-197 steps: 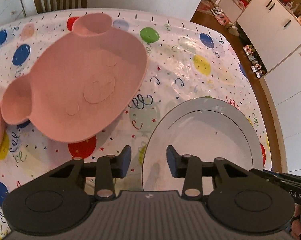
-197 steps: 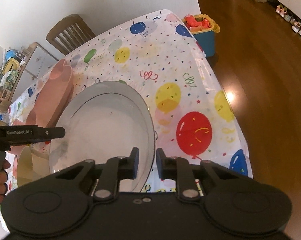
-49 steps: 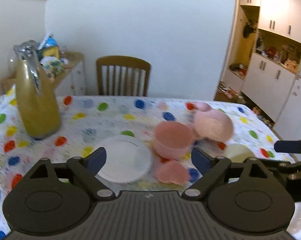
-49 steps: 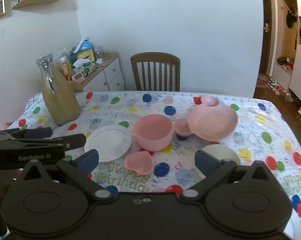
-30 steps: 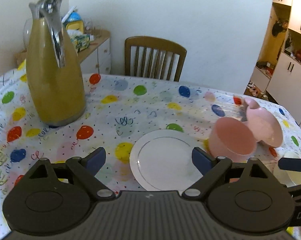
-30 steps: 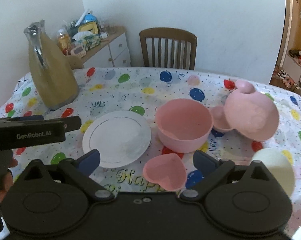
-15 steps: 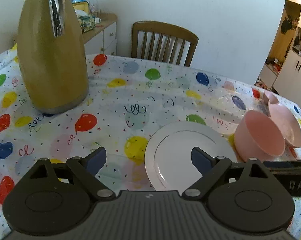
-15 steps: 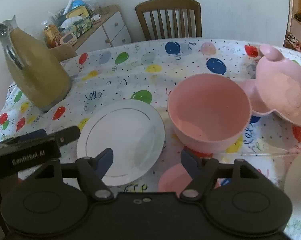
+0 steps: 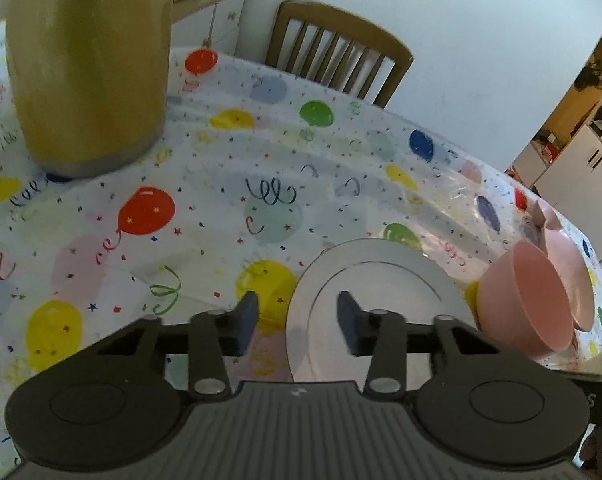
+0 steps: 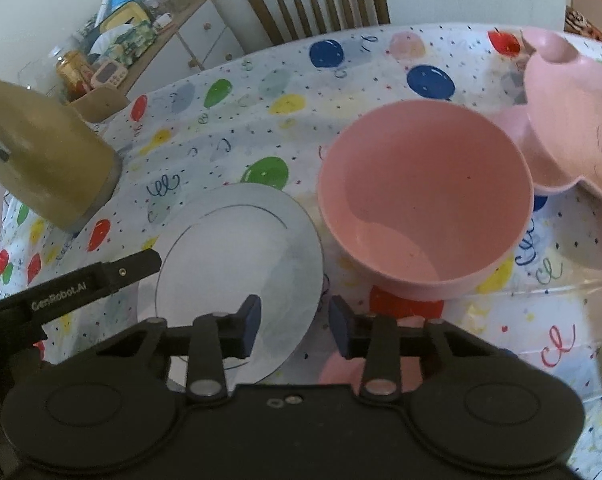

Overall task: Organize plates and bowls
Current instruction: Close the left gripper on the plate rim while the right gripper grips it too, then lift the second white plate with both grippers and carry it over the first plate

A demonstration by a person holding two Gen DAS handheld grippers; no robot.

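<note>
- Your left gripper [image 9: 297,322] pointed down at the left edge of the white plate [image 9: 381,300]; its jaws were closing, with the rim passing between the blue pads.
- One left pad [image 9: 248,322] hung over the balloon cloth [image 9: 205,208], the other over the plate's face. Neither pressed on the rim, so nothing was gripped yet.
- Your right gripper [image 10: 294,325] pointed down at the plate's [image 10: 229,256] opposite, right-hand edge; its jaws were closing too.
- There one pad [image 10: 251,322] sat over the plate and the other over the cloth [image 10: 501,312], the rim running between them. I could not see either pad squeezing it.
- The plate lay flat on the cloth, between the two tools, at the near side of the table.
- In the right view, the left tool's black finger reached in from the left to the plate's left rim.
- The pink bowl [image 10: 421,208] stood upright just right of the plate, very close to its rim; whether they touched I could not tell.
- The bear plate [image 10: 577,120] sat beyond the bowl, one side lifted.
- A small pink dish [image 10: 341,364] showed just under your right gripper, mostly hidden by it.
- The yellow jug [image 9: 89,64] stood well to the left, apart from the plate.
- A wooden chair [image 9: 337,52] stood at the far side of the table.
</note>
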